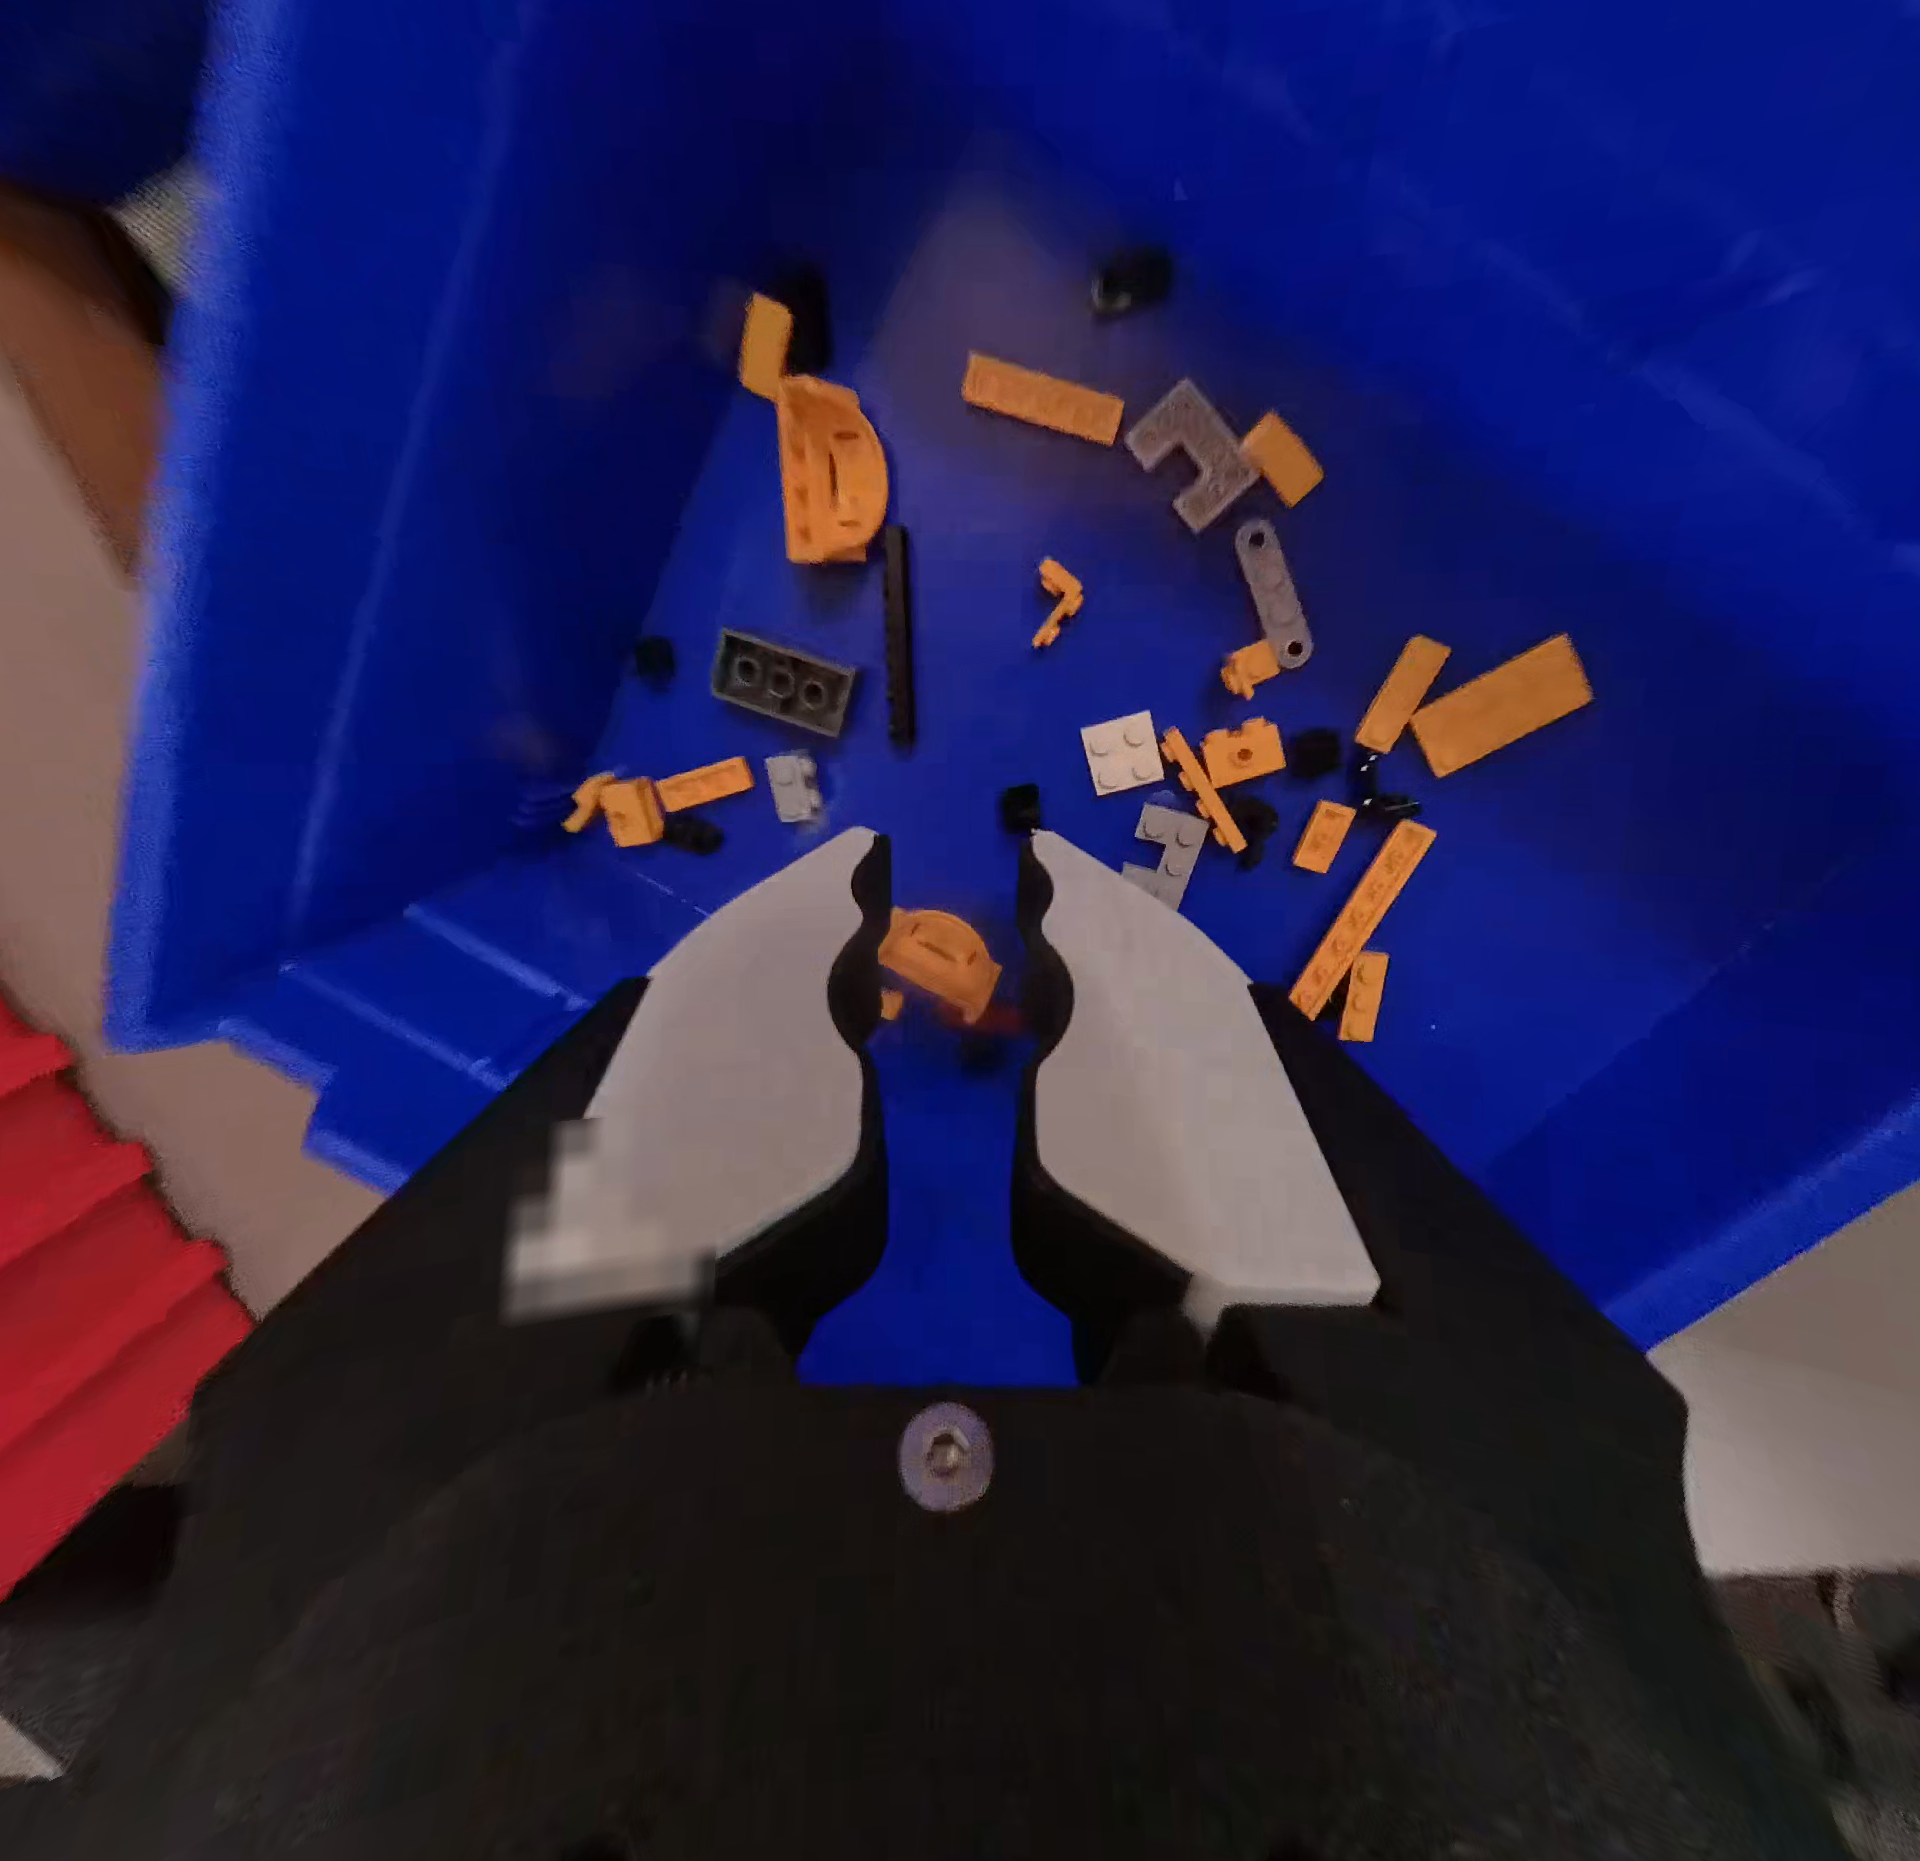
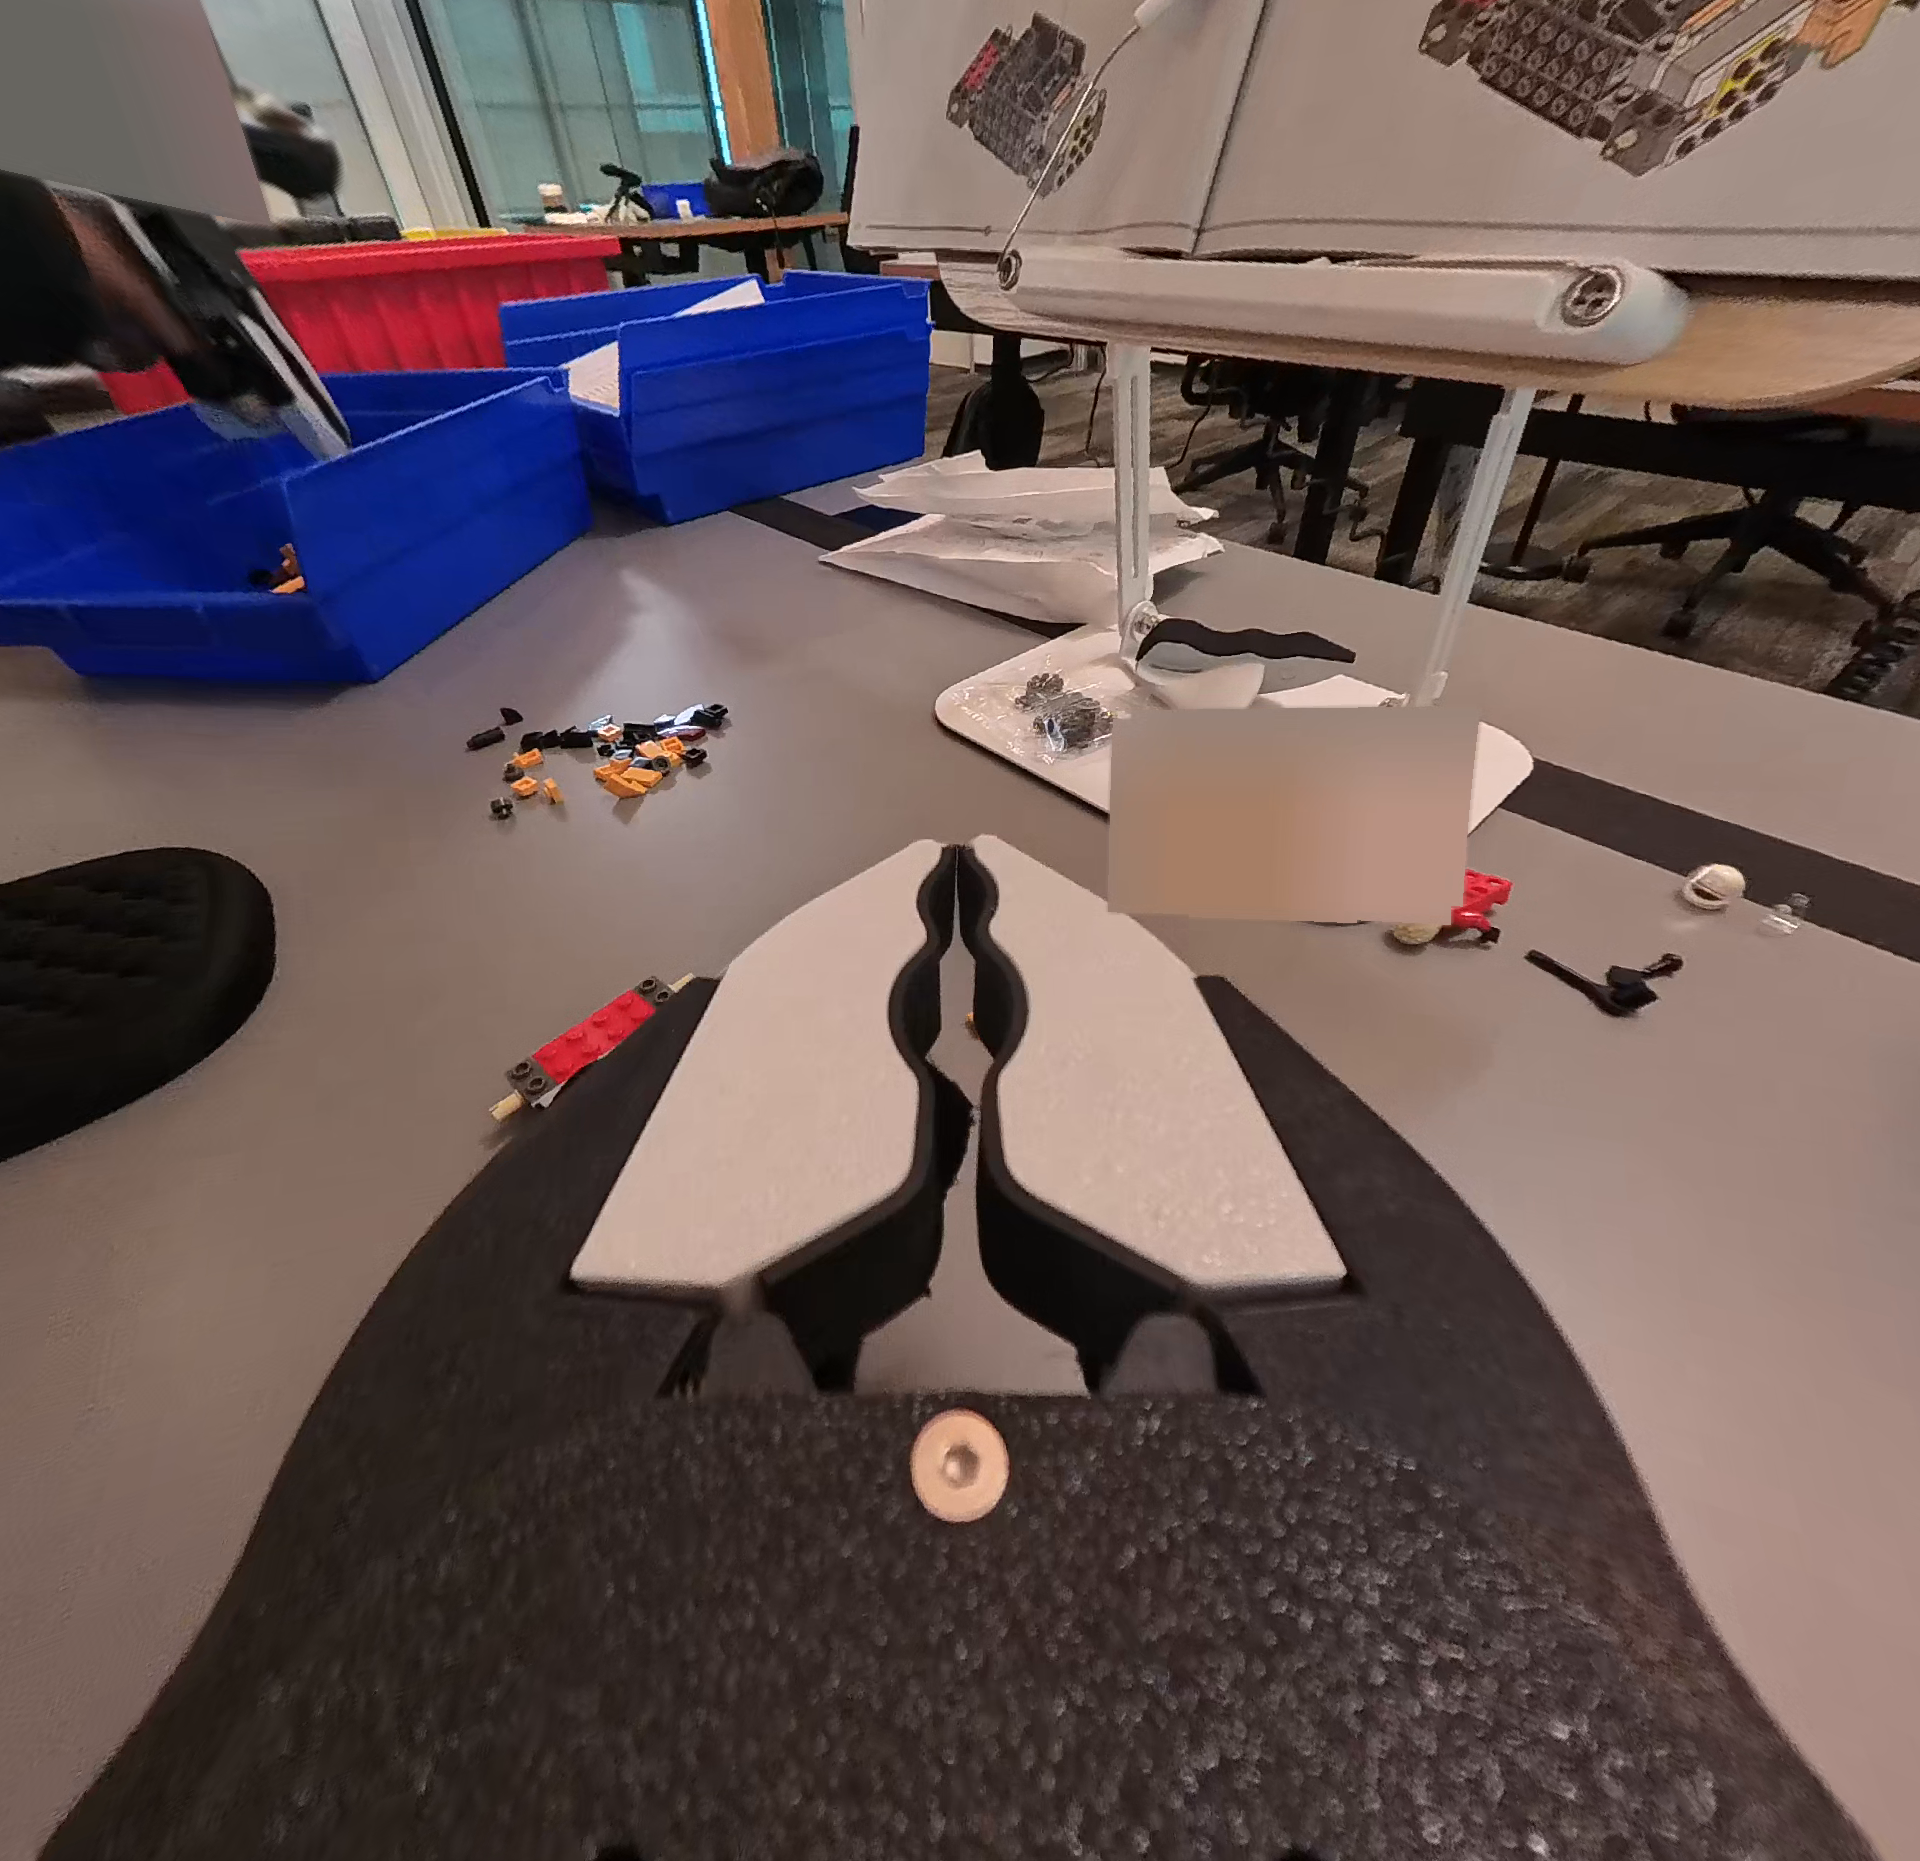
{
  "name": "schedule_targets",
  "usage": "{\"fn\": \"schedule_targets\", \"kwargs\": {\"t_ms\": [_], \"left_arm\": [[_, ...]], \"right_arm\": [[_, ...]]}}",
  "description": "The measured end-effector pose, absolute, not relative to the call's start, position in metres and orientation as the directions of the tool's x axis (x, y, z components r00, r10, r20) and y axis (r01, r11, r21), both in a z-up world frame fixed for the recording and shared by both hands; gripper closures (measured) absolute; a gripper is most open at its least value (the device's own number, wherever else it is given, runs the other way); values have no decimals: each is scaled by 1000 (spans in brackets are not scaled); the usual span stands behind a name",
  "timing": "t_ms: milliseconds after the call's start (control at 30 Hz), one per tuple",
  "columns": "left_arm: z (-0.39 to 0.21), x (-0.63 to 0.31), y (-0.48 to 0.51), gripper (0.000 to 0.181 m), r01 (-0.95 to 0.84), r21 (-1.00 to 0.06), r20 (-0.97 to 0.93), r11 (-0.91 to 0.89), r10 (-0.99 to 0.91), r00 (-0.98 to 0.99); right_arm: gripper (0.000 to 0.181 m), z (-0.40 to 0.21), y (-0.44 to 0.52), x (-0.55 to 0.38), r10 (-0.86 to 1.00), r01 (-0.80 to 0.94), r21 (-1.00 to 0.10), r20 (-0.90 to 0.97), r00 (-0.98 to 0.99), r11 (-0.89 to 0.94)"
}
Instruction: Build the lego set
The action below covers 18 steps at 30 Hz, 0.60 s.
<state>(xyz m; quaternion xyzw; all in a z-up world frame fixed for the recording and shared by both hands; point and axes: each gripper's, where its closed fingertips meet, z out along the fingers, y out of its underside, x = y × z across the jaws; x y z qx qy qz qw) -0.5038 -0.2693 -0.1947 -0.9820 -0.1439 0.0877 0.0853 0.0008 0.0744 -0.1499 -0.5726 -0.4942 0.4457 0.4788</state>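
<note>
Grey bench [image 2: 1558, 1136] with a dark strip [image 2: 1714, 845] running across it. Behind, tall glass windows [image 2: 582, 76] with dark frames, teal daylight coming through, and a wooden column [image 2: 740, 45] between the panes. Another table [image 2: 727, 224] at the back, cluttered with small stuff too blurred to tell. On the right, dark patterned floor [image 2: 1621, 575], black office chairs [image 2: 1745, 523] on wheeled bases, and a wood-topped desk [image 2: 1766, 357] with dark legs. Lighting even and soft.
</note>
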Motion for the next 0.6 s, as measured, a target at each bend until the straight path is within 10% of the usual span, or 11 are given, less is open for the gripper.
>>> {"fn": "schedule_targets", "kwargs": {"t_ms": [300, 467, 600], "left_arm": [[-236, -508, -311, 157, 262, 210, -136, -942, 237, 962], [-240, -511, -305, 157, 249, 194, -140, -949, 225, 964], [-238, -530, -269, 154, 262, -23, -174, -965, 262, 949]], "right_arm": [[181, -157, 74, -1, 993, 157, -984, -73, 95, -88], [181, -157, 73, -2, 992, 159, -982, -84, 89, -97], [181, -158, 73, -2, 993, 161, -982, -82, 87, -95]]}}
